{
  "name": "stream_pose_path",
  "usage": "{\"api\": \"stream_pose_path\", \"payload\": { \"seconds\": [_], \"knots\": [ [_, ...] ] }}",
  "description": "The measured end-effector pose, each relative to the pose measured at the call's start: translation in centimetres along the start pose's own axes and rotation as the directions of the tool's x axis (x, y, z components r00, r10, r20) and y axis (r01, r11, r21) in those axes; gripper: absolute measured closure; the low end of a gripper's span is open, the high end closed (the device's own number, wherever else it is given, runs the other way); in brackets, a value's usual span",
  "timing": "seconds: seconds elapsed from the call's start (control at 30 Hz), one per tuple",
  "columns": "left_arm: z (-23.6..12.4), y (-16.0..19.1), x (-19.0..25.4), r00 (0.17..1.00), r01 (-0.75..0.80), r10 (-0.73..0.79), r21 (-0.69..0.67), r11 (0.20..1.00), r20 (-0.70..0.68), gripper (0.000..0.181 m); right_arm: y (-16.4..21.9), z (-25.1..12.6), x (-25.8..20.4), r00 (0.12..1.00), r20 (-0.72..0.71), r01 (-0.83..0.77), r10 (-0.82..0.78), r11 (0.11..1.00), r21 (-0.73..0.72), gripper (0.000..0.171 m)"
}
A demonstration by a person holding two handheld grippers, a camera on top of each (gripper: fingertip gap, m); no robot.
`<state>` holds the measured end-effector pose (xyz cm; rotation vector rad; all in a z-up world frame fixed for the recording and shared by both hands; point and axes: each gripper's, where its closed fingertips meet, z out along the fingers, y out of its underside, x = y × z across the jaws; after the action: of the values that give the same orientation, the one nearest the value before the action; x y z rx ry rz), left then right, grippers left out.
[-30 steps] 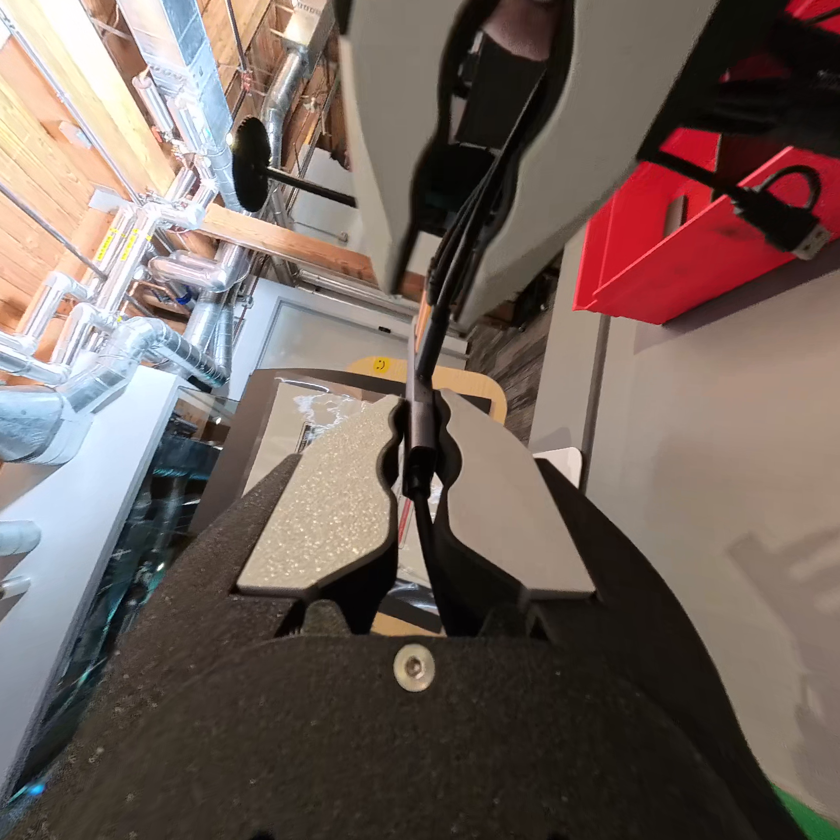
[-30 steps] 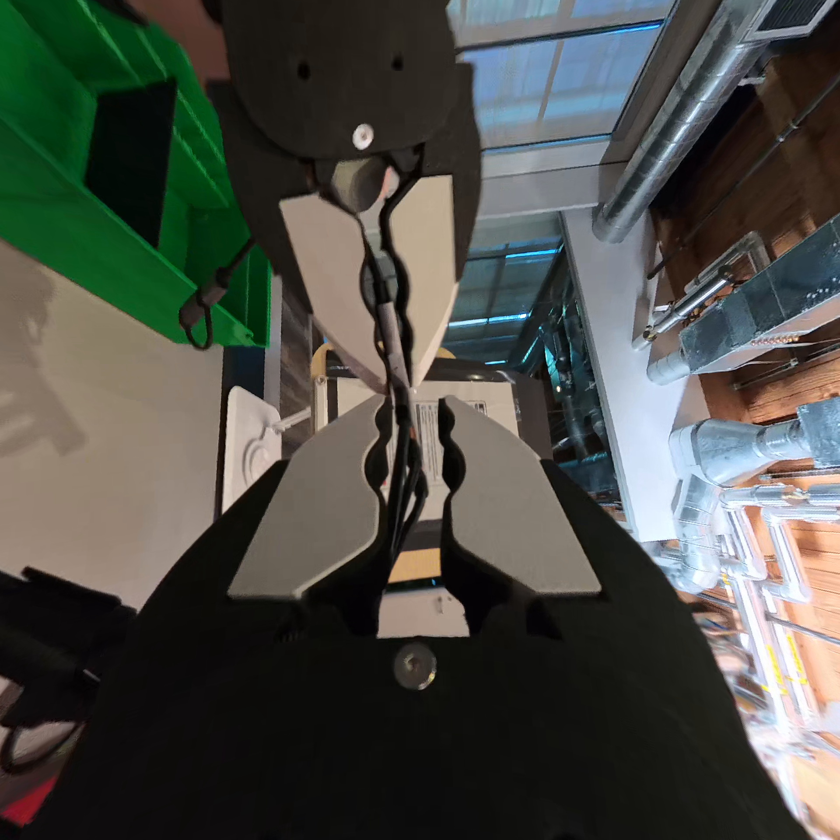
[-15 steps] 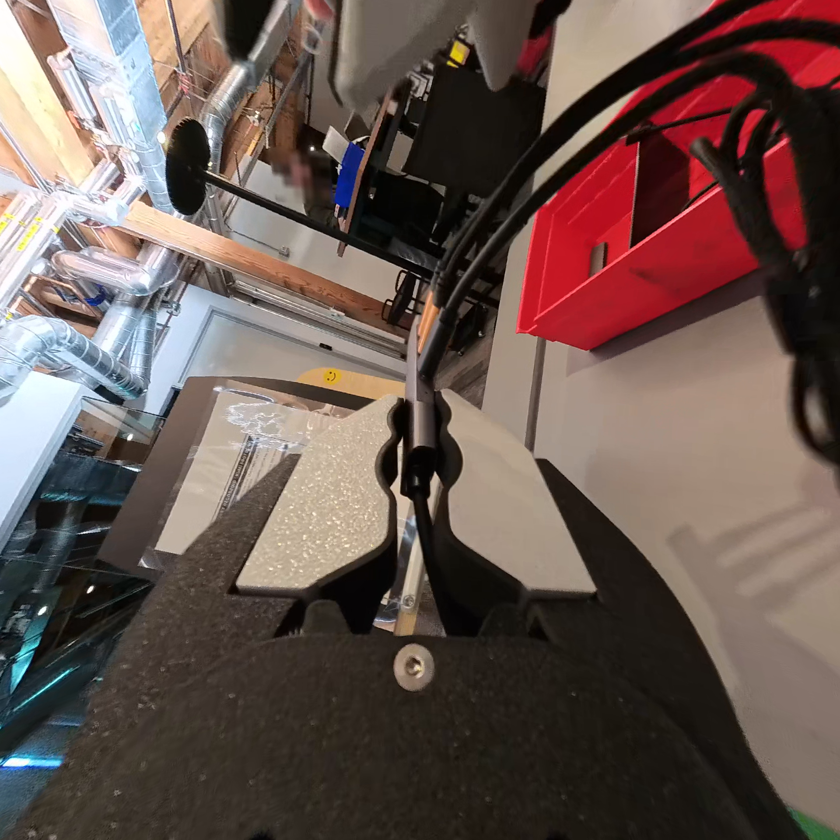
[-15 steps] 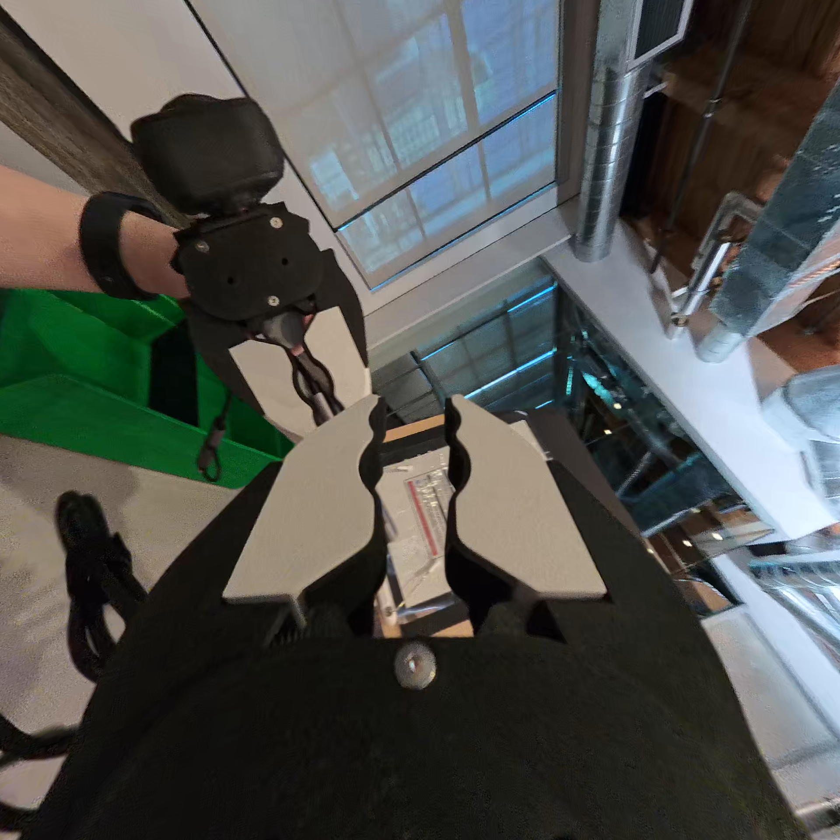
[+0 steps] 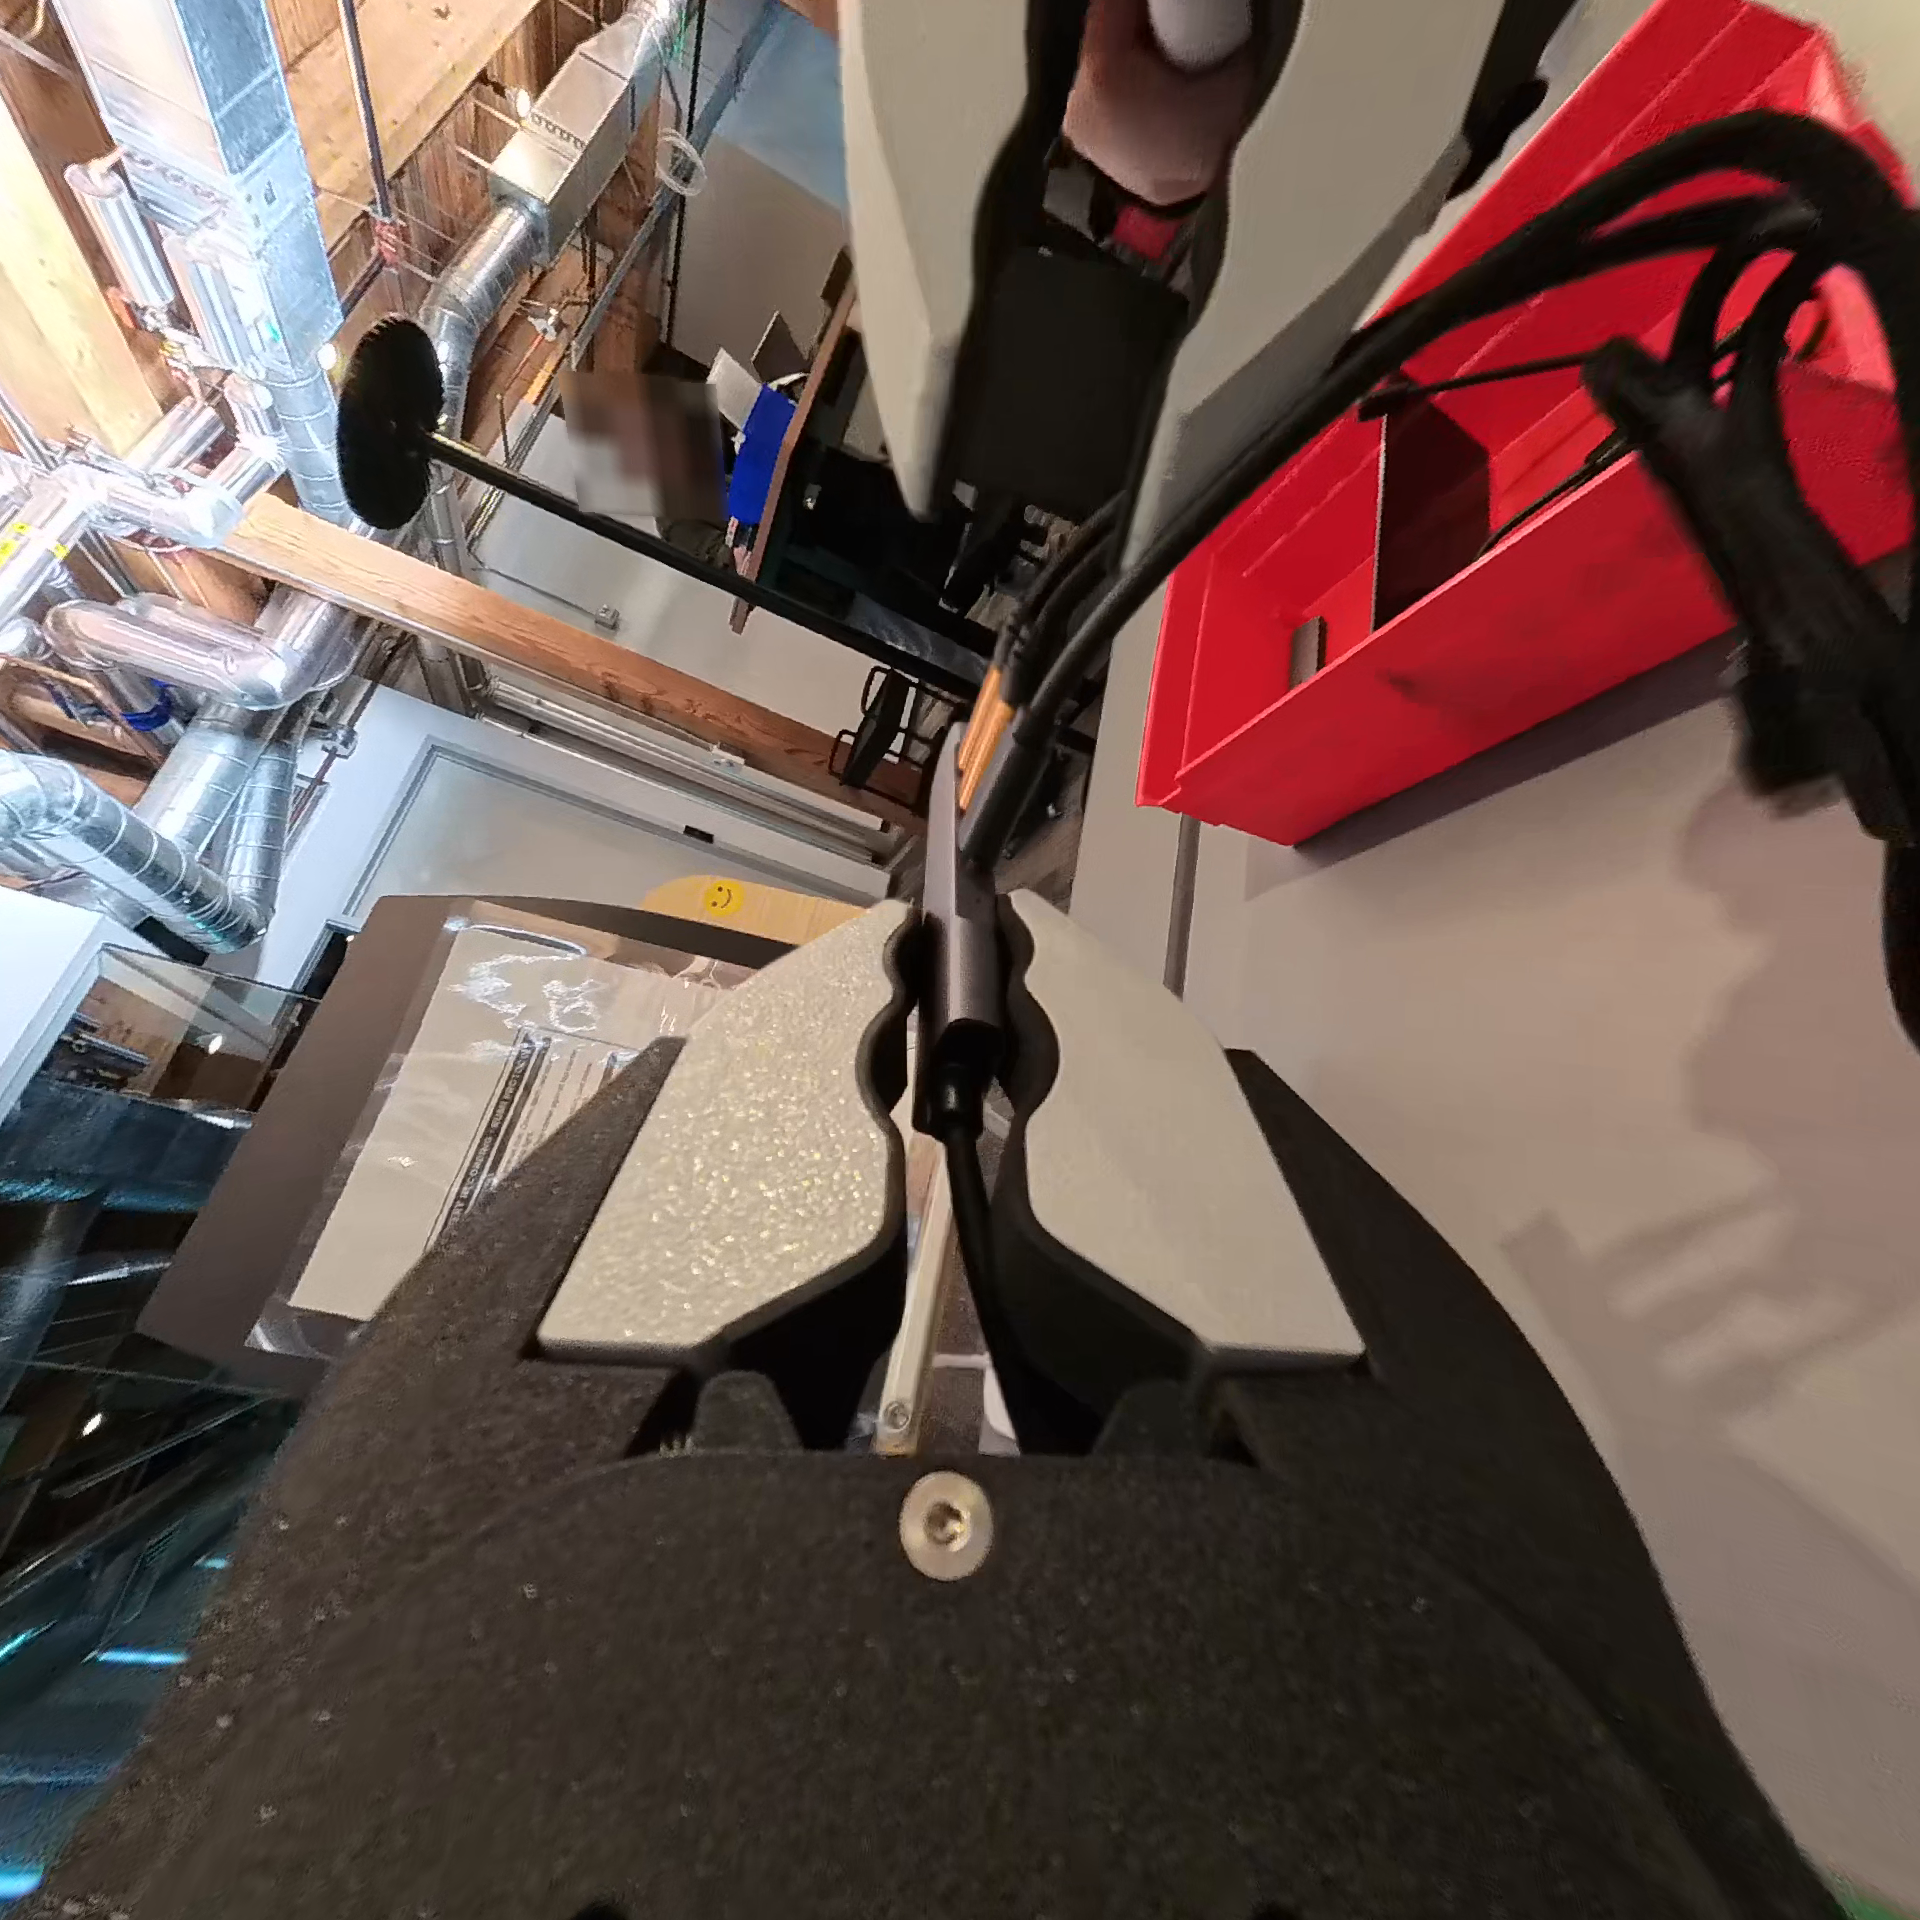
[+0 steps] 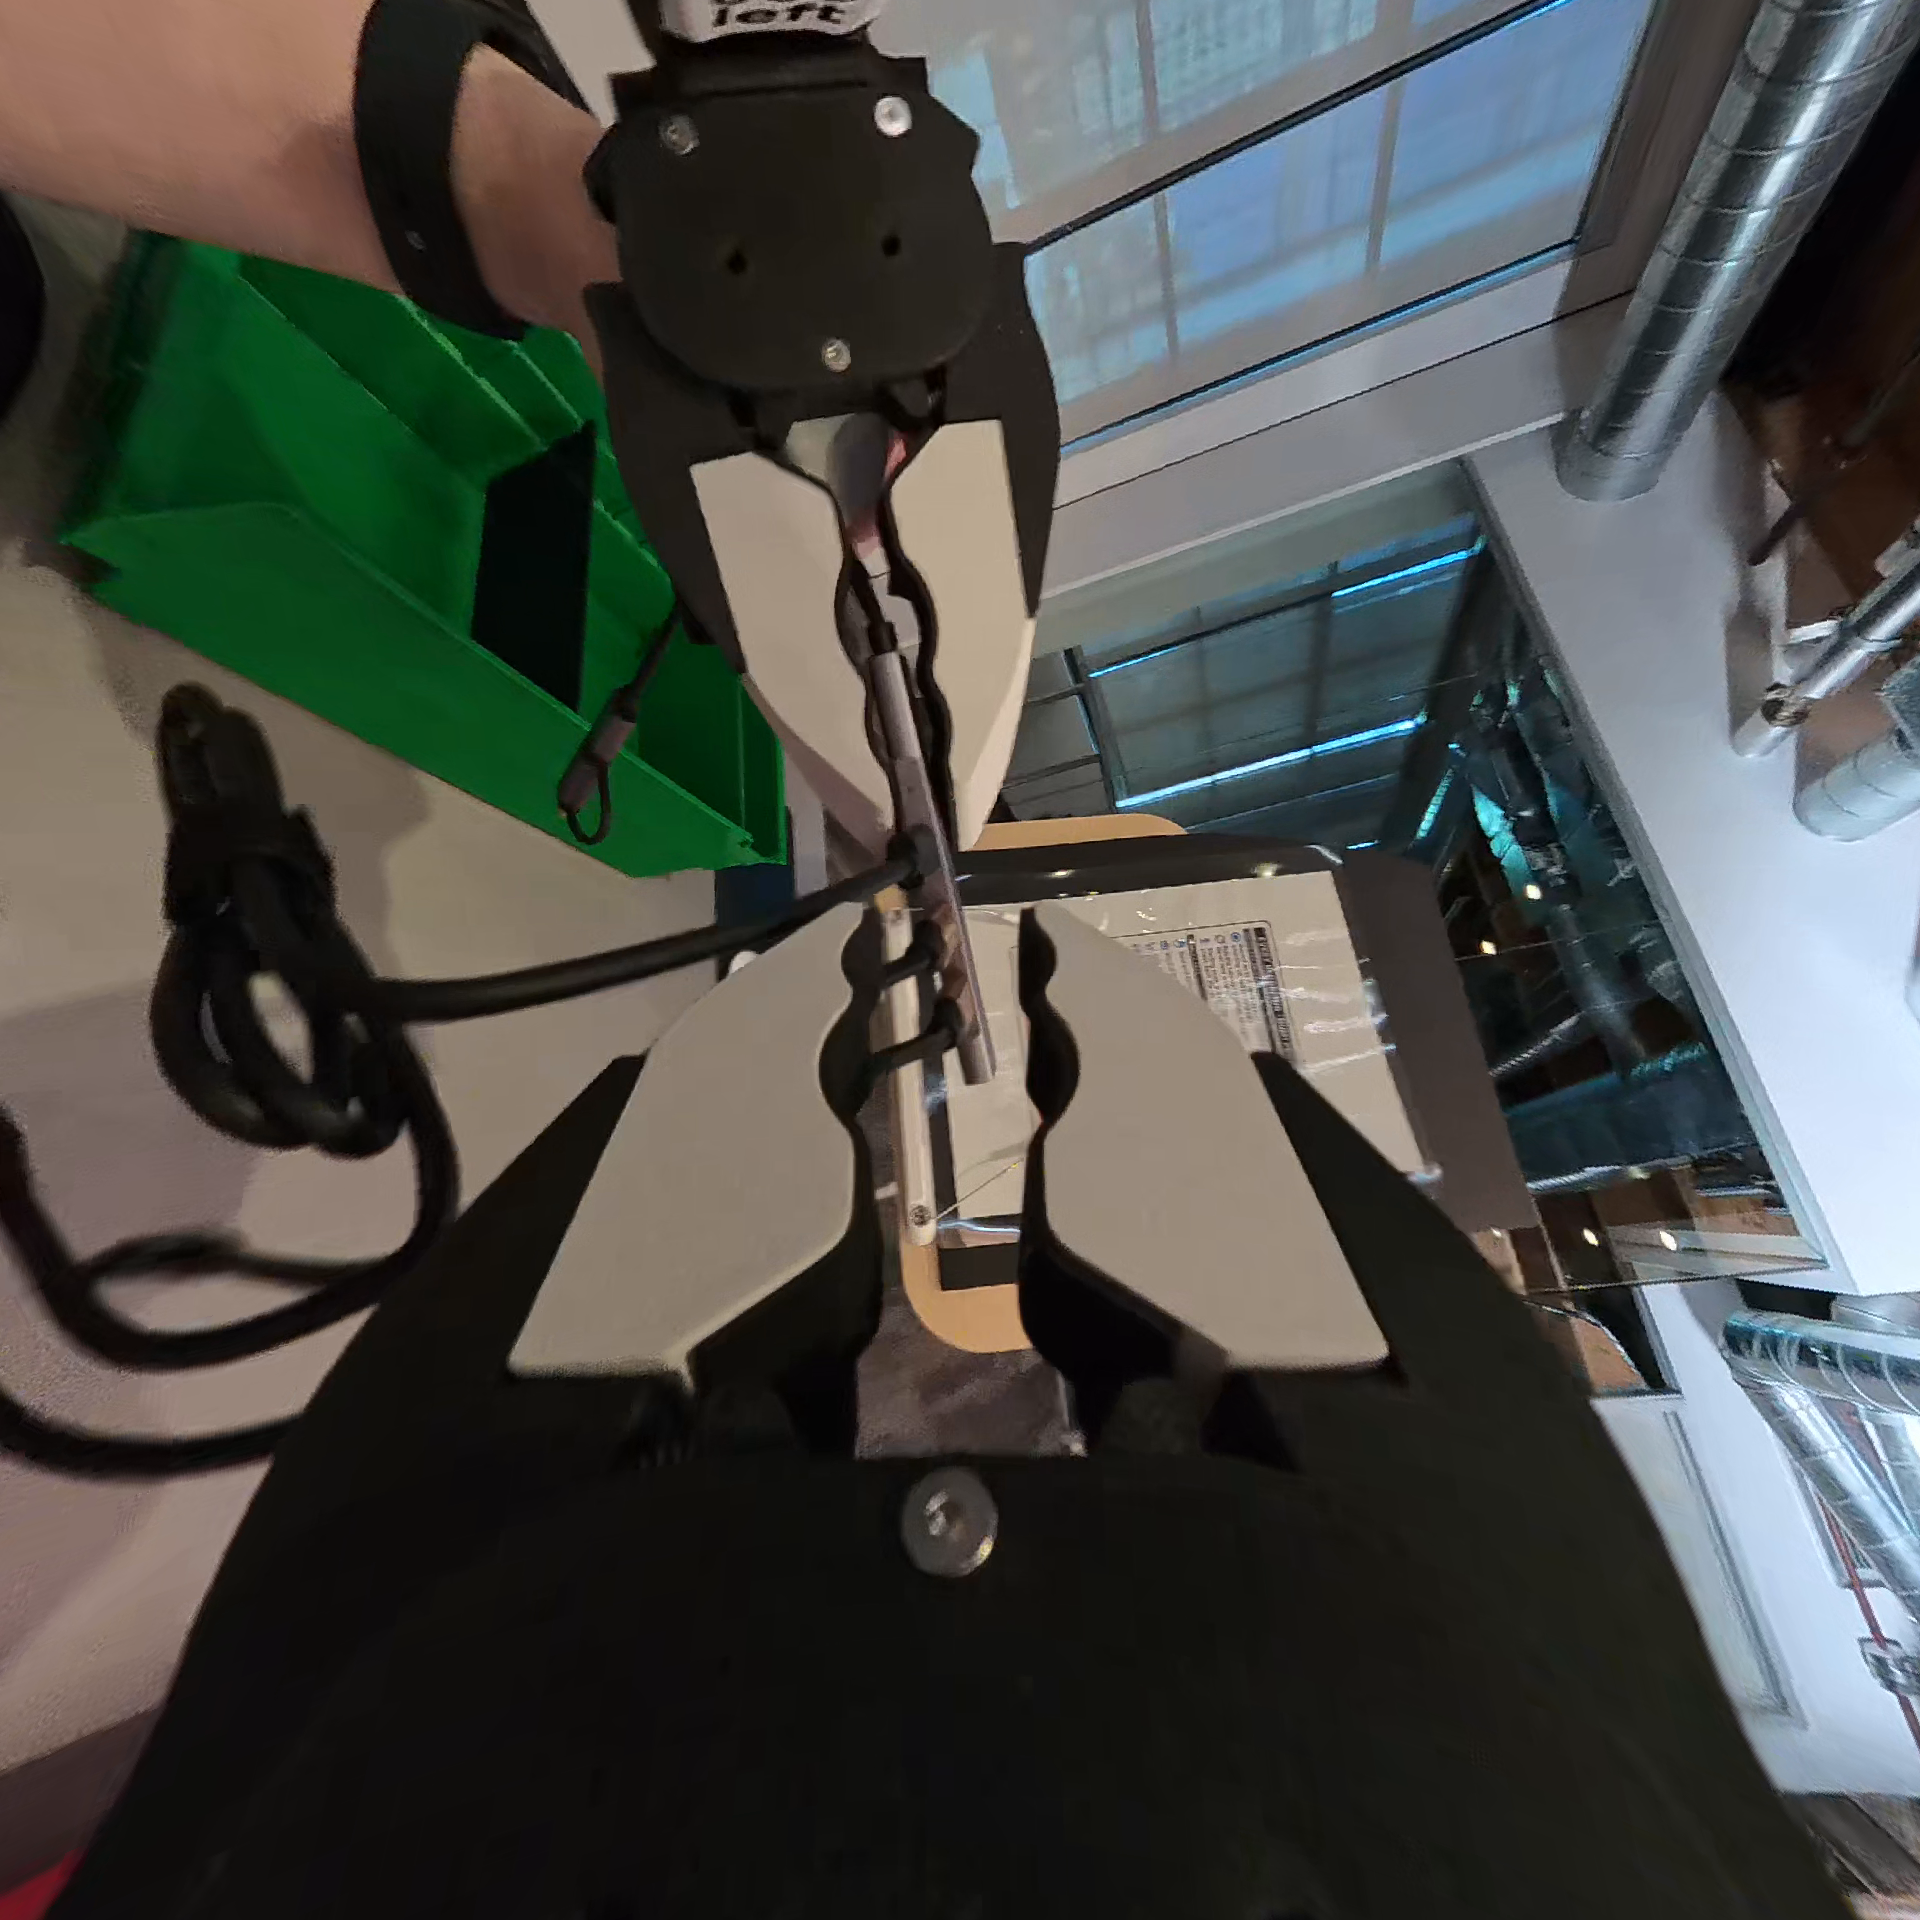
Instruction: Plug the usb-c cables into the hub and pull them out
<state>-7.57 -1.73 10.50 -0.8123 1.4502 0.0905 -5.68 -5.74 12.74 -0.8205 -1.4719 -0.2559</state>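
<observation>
My left gripper is shut on the near end of the thin grey hub, which sticks out past its fingertips. Three black usb-c cables are plugged into the hub's side. In the right wrist view, the left gripper holds the hub pointing at me. My right gripper is open, and the hub's free end lies between its fingers. The plugged cables run left to a loose black bundle. The right gripper also shows at the top of the left wrist view.
A red bin and a green bin stand on the grey table. A small looped cable hangs over the green bin's edge. A dark framed board with a plastic-covered sheet lies beyond the table edge. Left tips to right tips: about 5 cm.
My right gripper let go of the cables and pulled away, then came back open around the hub's free end. My left gripper stayed shut on the hub.
</observation>
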Motion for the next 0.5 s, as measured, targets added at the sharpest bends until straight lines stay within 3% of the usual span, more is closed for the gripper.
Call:
{"api": "stream_pose_path", "payload": {
  "seconds": [0.17,0.33,0.5],
  "knots": [
    [-0.5,-0.6,-0.1,0.999,0.041,-0.04,0.041,0.998,-0.02,0.17,-0.7,-0.7,-1.7,0.995,0.1,0.021,-0.022,1.0,0.006,0.146],
    [-0.4,-0.5,0.1,0.999,0.041,-0.041,0.014,0.999,-0.029,0.17,-0.6,0.1,-1.5,0.994,0.048,0.101,-0.099,0.993,-0.057,0.136],
    [0.0,-0.5,0.4,0.996,0.077,-0.079,-0.029,0.997,-0.047,0.17,-0.7,0.9,-1.1,0.995,0.015,0.105,-0.104,0.991,-0.089,0.14]
  ]
}}
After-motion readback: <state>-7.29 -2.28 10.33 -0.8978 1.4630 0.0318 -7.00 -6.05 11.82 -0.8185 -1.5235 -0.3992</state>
